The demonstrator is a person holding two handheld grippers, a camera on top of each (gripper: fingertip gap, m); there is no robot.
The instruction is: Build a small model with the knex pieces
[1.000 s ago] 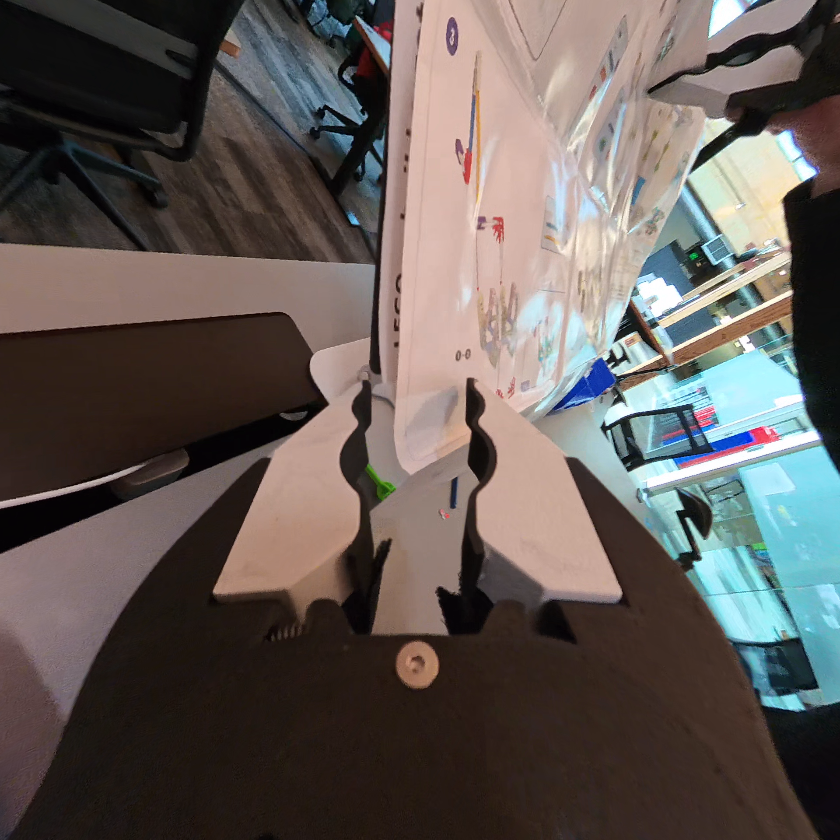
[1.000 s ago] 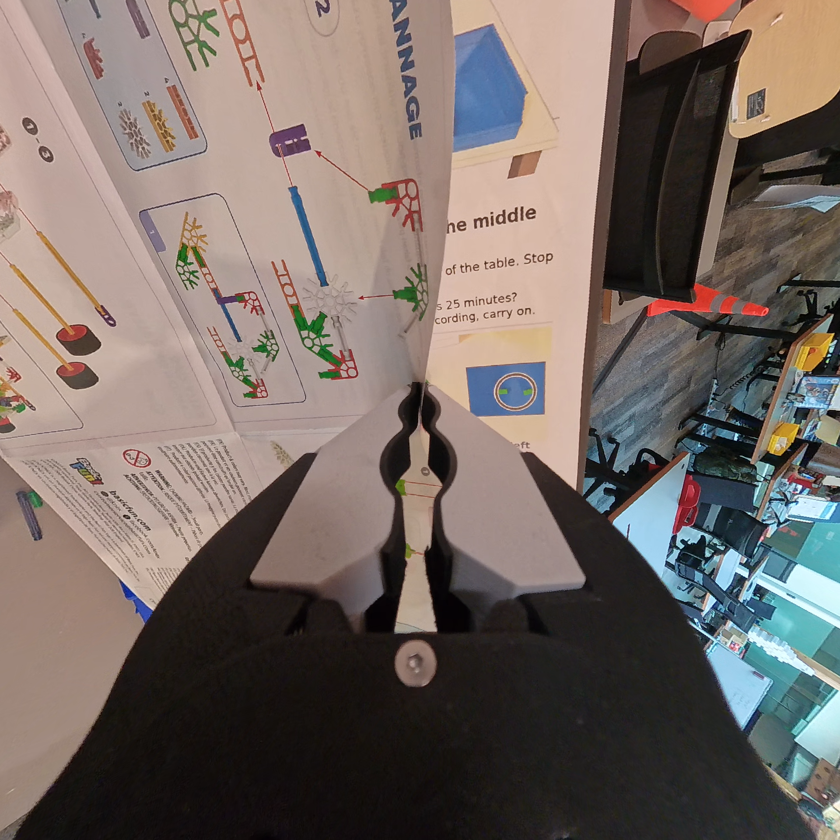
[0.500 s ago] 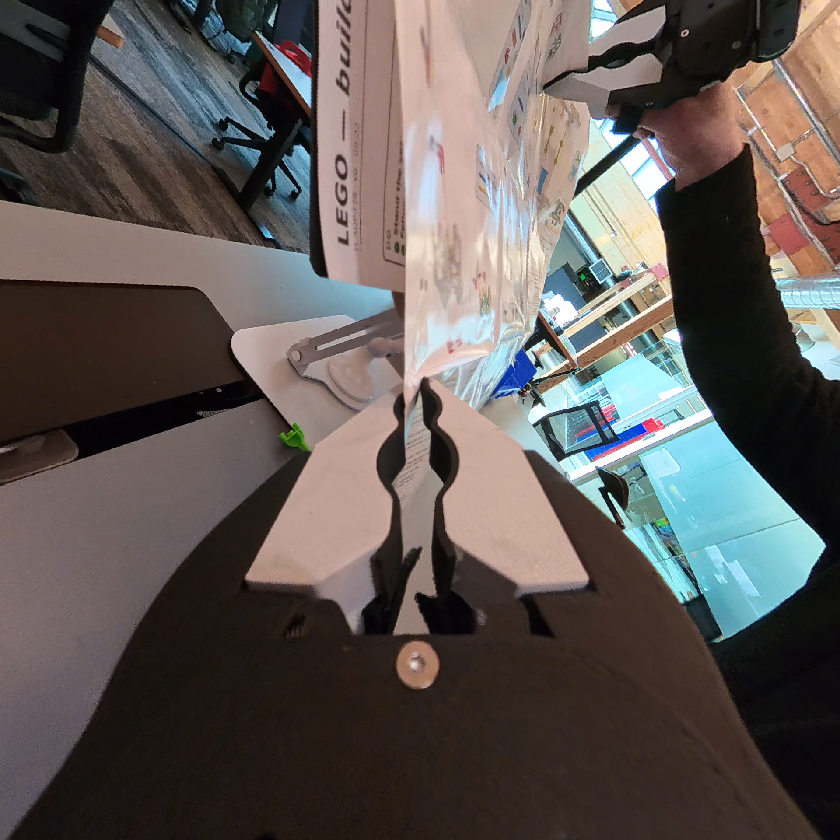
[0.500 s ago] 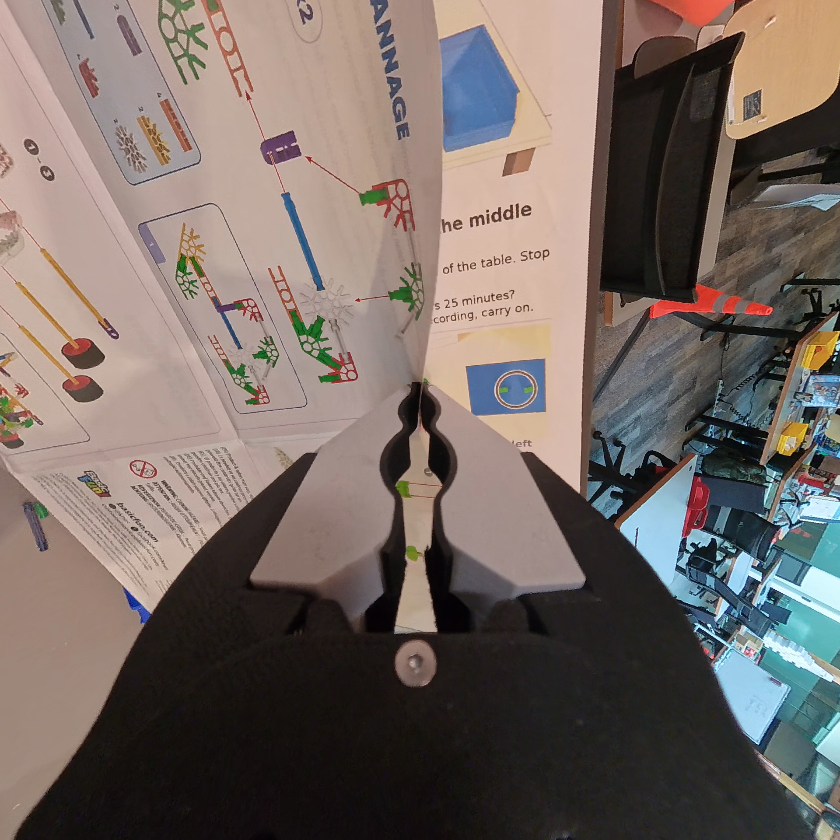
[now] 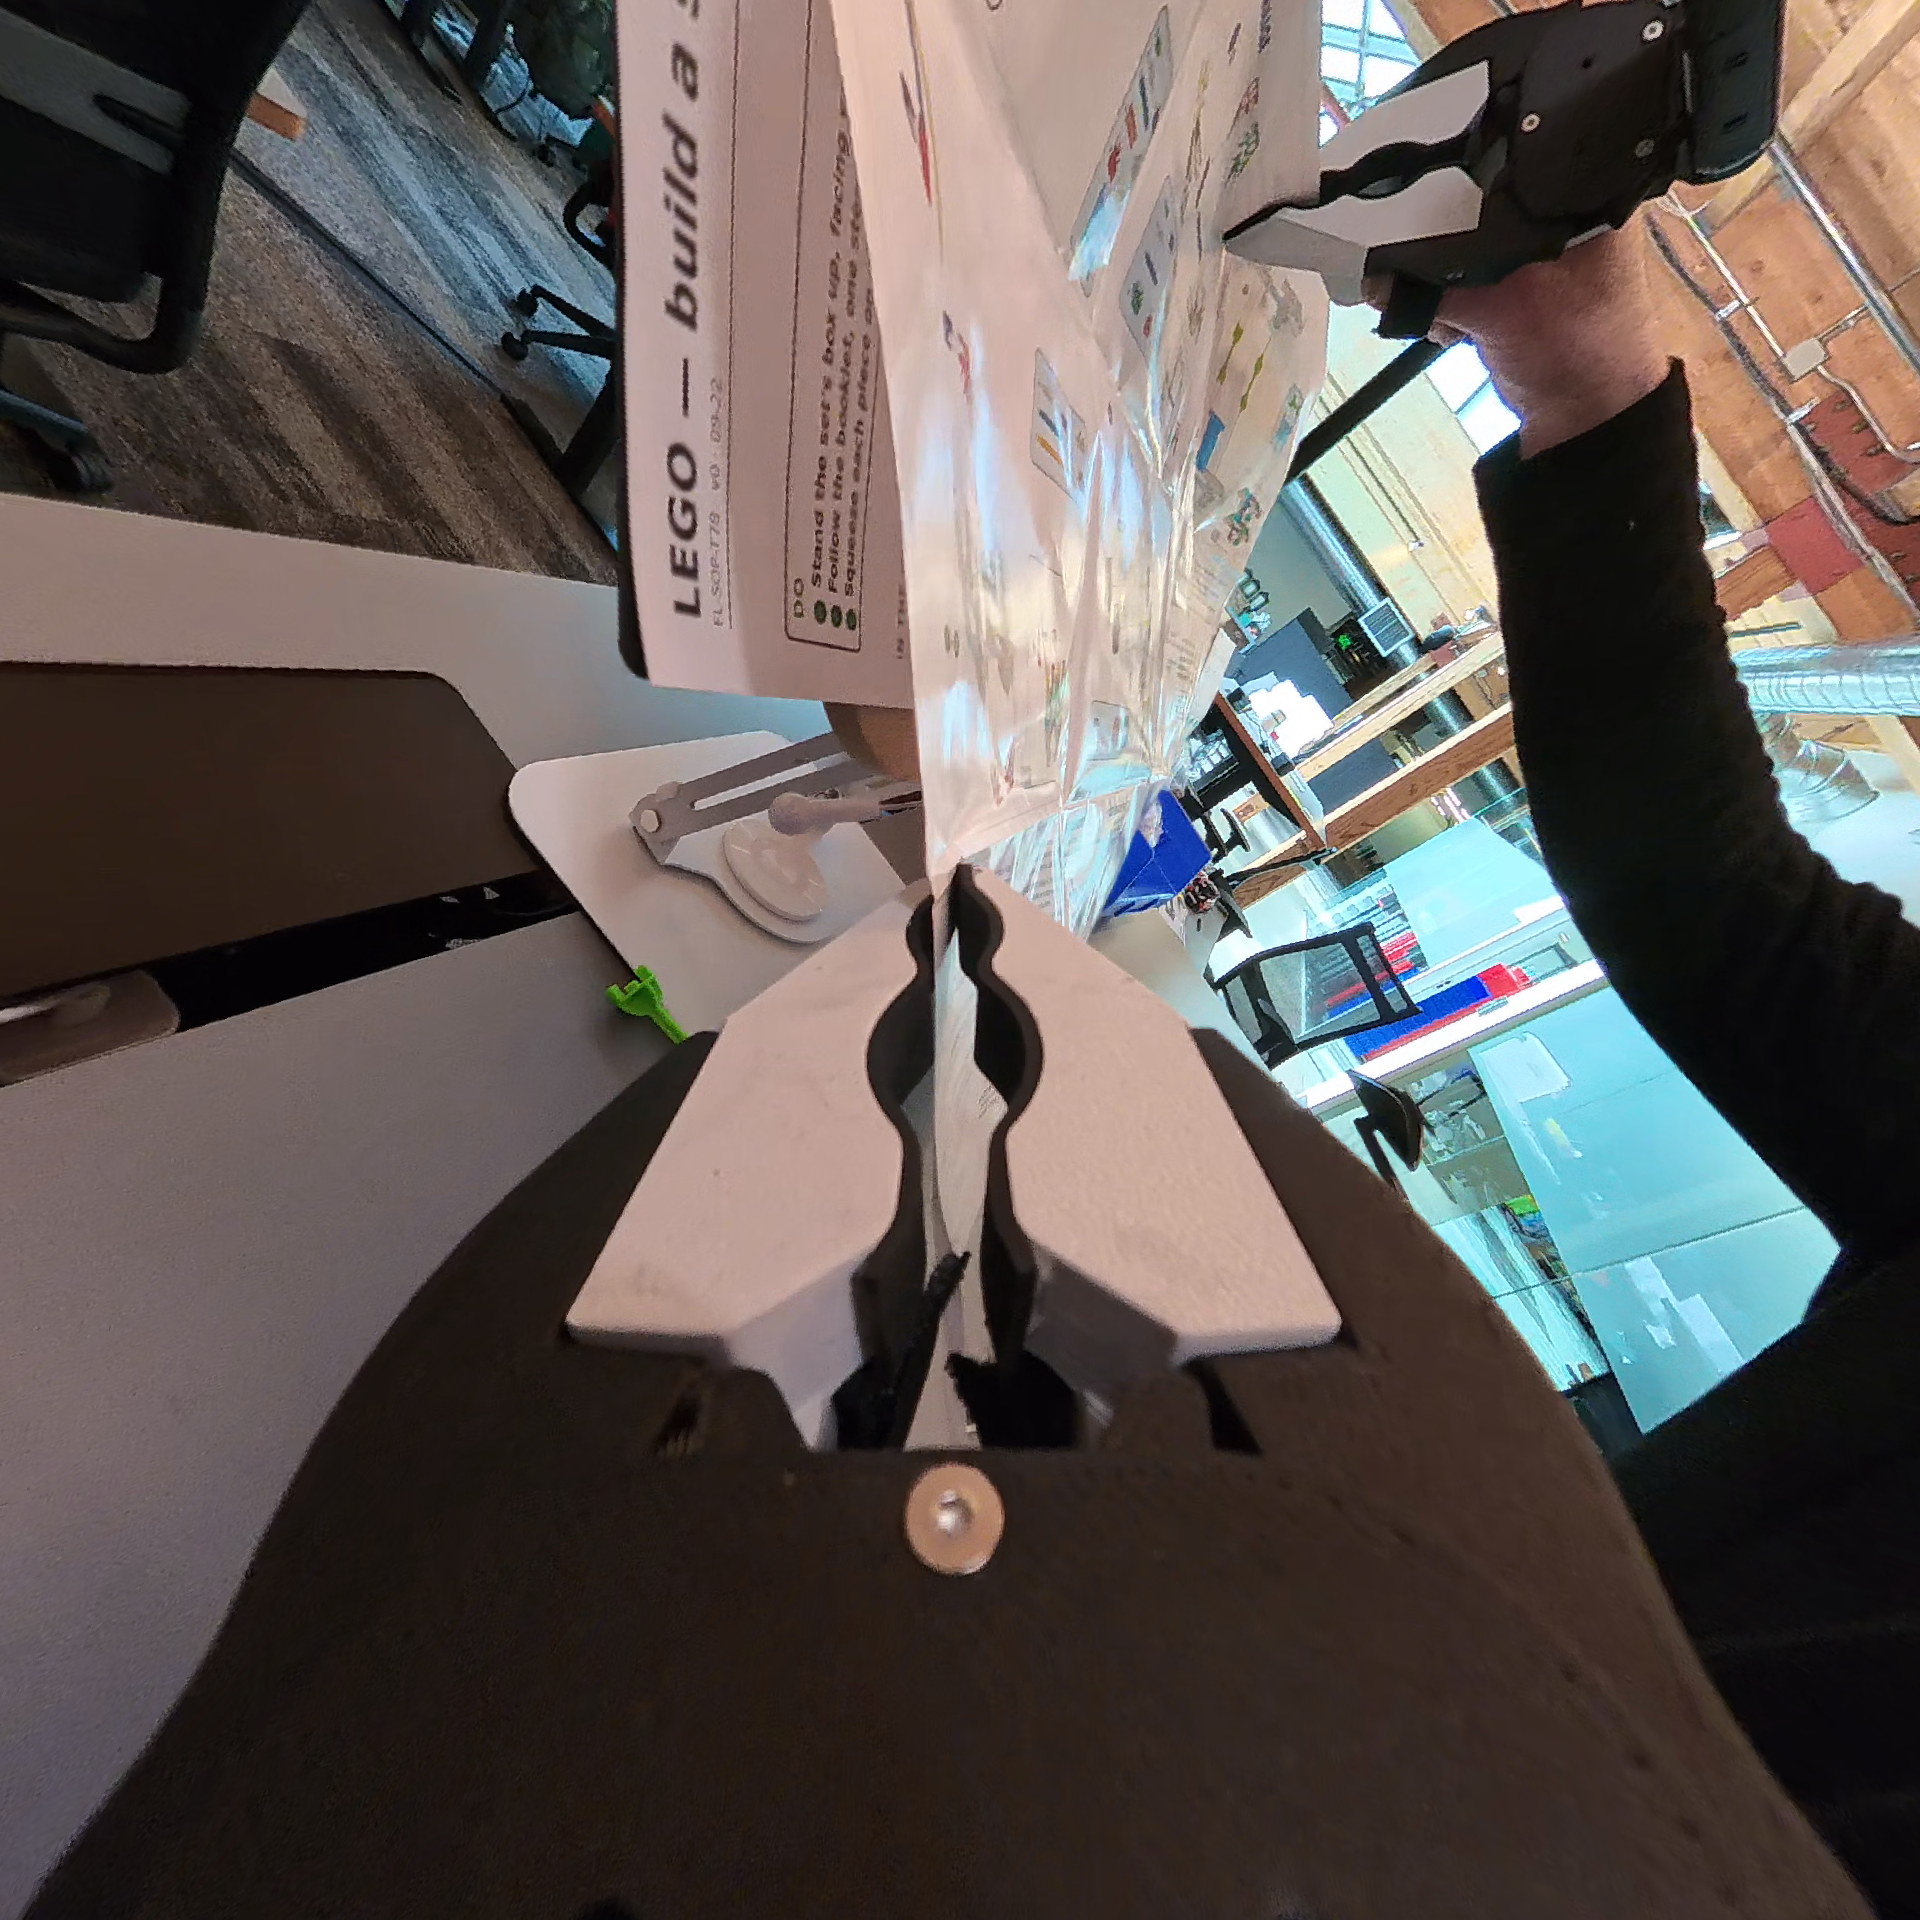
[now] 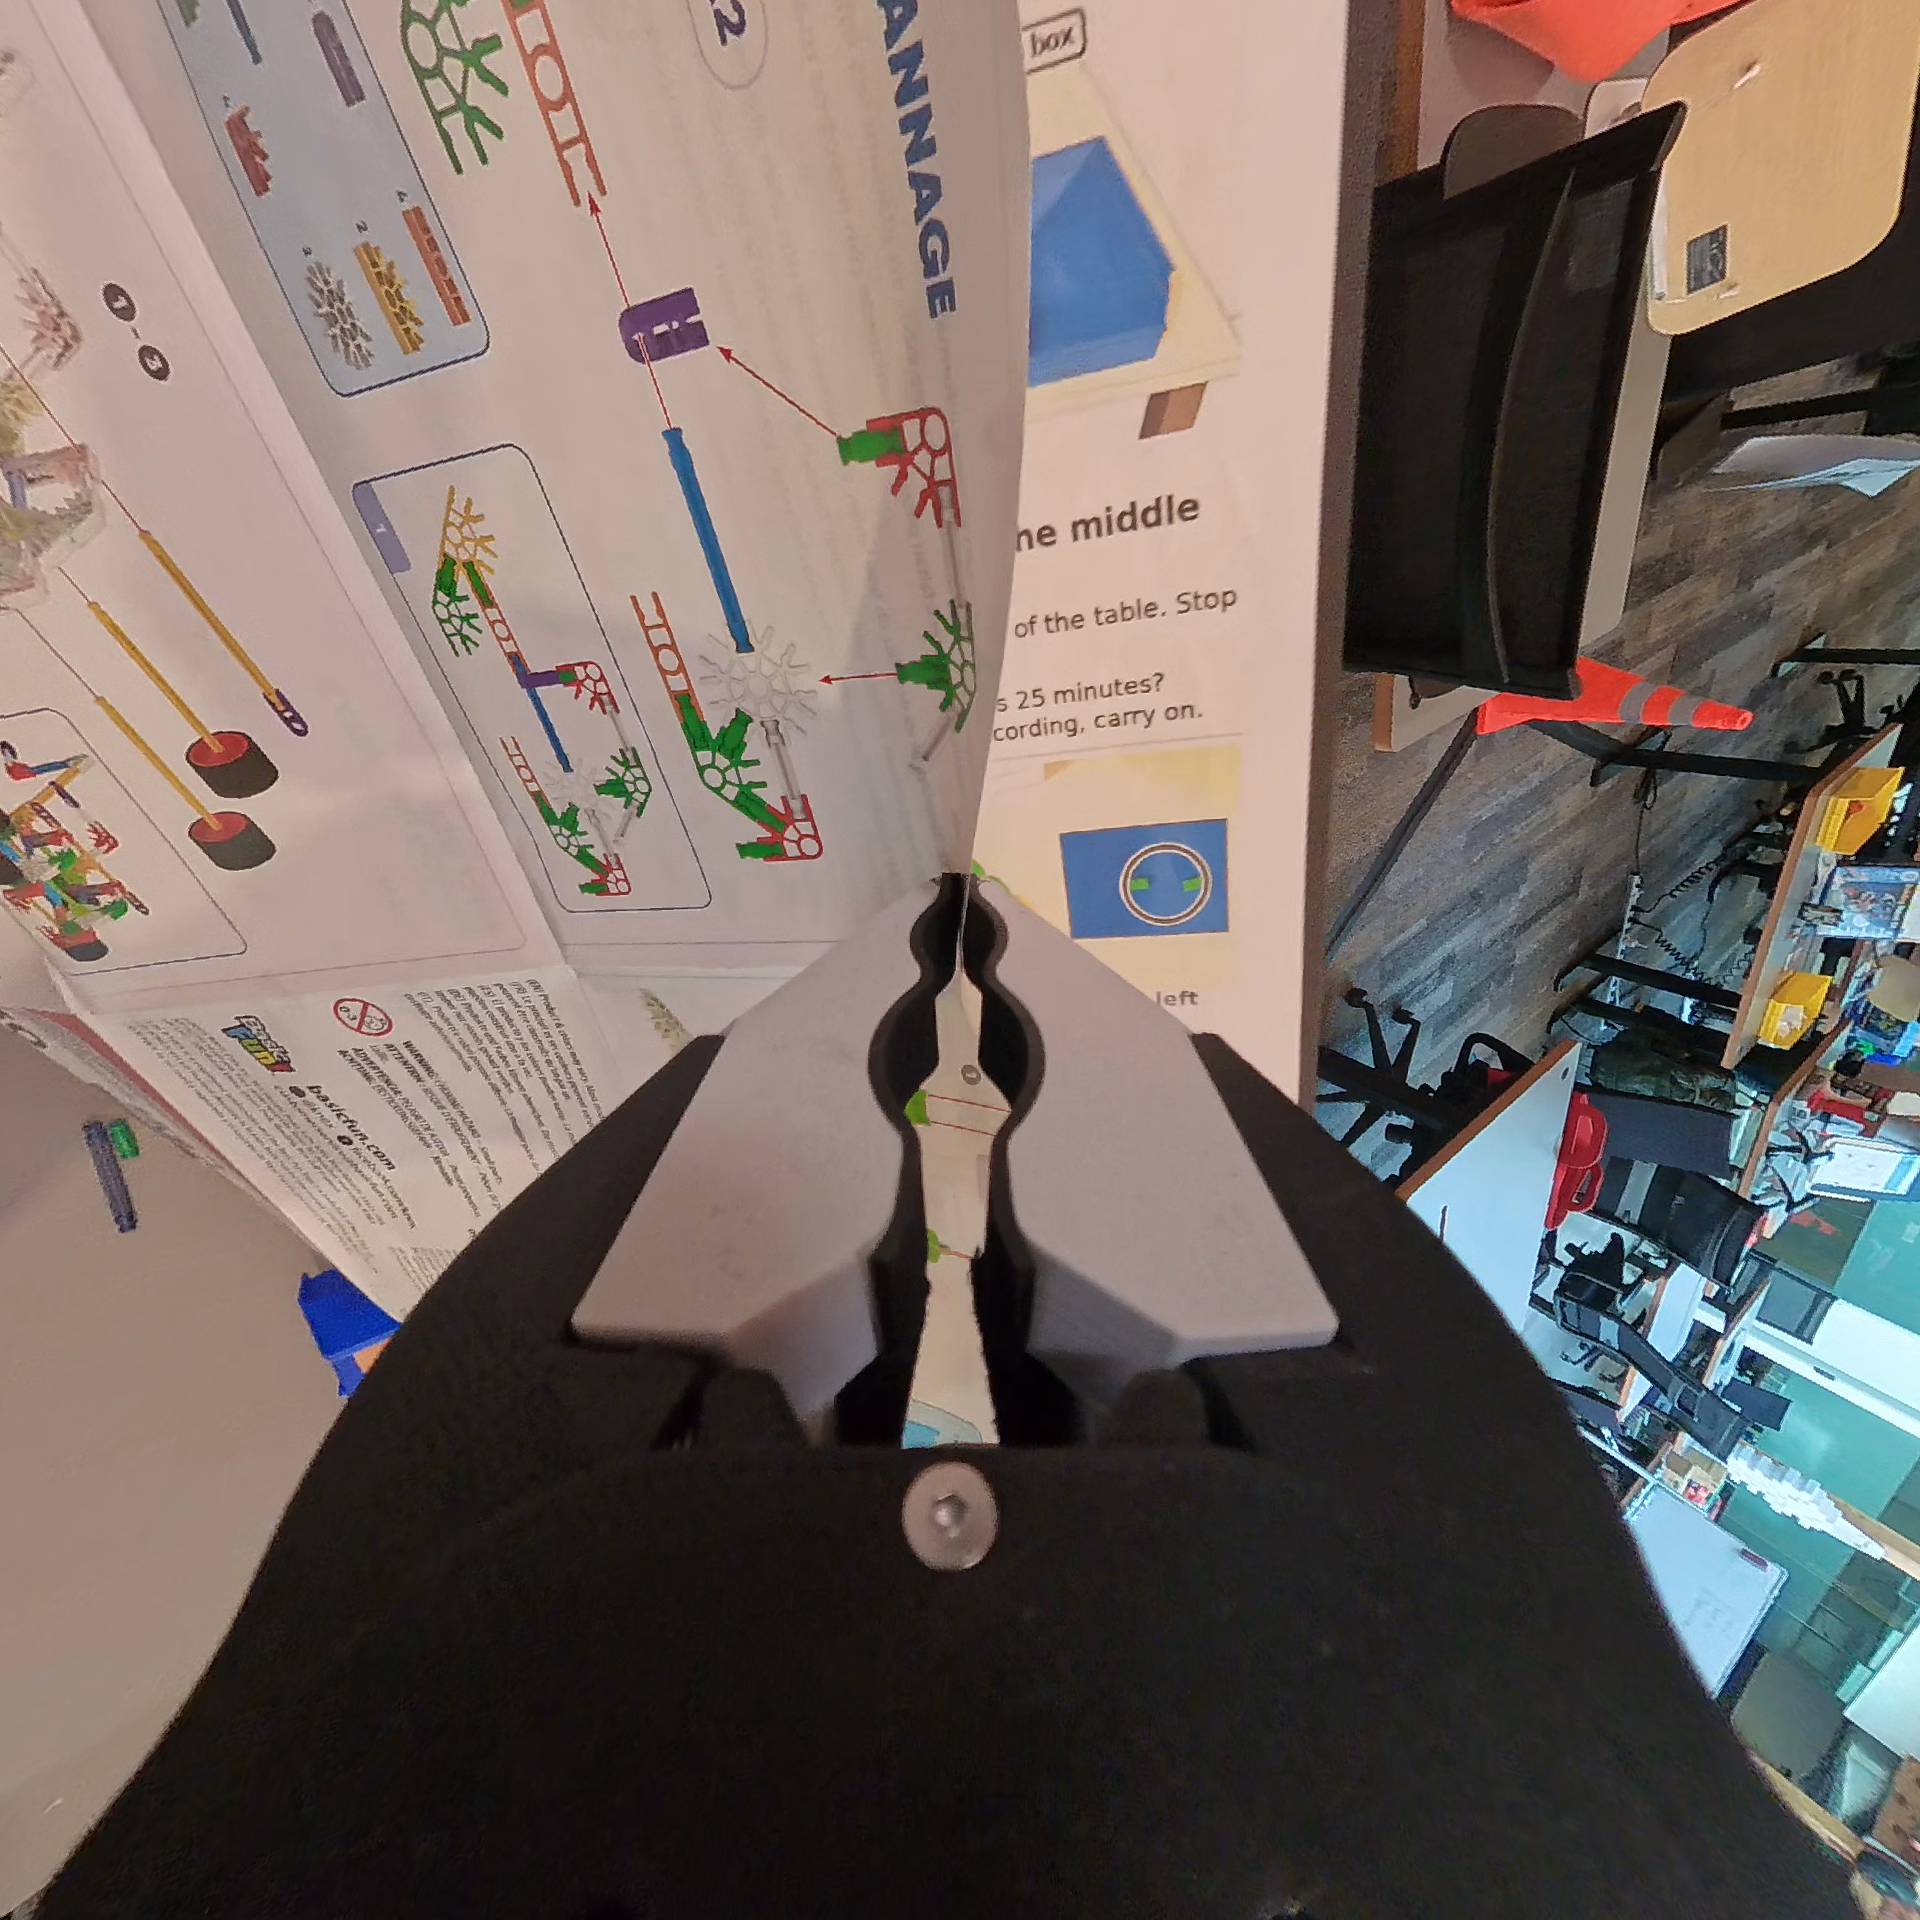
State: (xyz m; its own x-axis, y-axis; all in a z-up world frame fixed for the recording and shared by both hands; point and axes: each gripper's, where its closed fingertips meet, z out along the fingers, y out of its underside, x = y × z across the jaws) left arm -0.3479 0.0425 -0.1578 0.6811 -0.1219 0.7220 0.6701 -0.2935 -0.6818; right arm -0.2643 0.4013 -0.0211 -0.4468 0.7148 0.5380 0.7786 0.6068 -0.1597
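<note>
A glossy unfolded instruction sheet [image 5: 1049,436] with coloured building diagrams hangs in the air between both grippers. My left gripper [image 5: 958,883] is shut on its lower edge. My right gripper [image 6: 958,885] is shut on another edge of the same sheet [image 6: 499,540], whose diagrams fill the left of the right wrist view. The right gripper [image 5: 1262,223] also shows at the top right of the left wrist view, held by a hand in a dark sleeve [image 5: 1662,727].
A white printed poster on a stand [image 5: 727,343] is just behind the sheet; it also shows in the right wrist view [image 6: 1164,582]. The stand's white base plate [image 5: 582,821] rests on the grey table [image 5: 208,1247]. A small green piece [image 5: 639,1000], a blue bin [image 5: 1158,862] and a blue rod [image 6: 112,1174] lie nearby. Tip to tip, the grippers are about 40 centimeters apart. The small green piece [image 5: 639,1000] sits 20 centimeters or so from the ends of my left fingers.
My left gripper has closed on the sheet's lower edge, from open around it. The far right gripper now sits farther right and lower in the left view. The right gripper keeps its grip.
</note>
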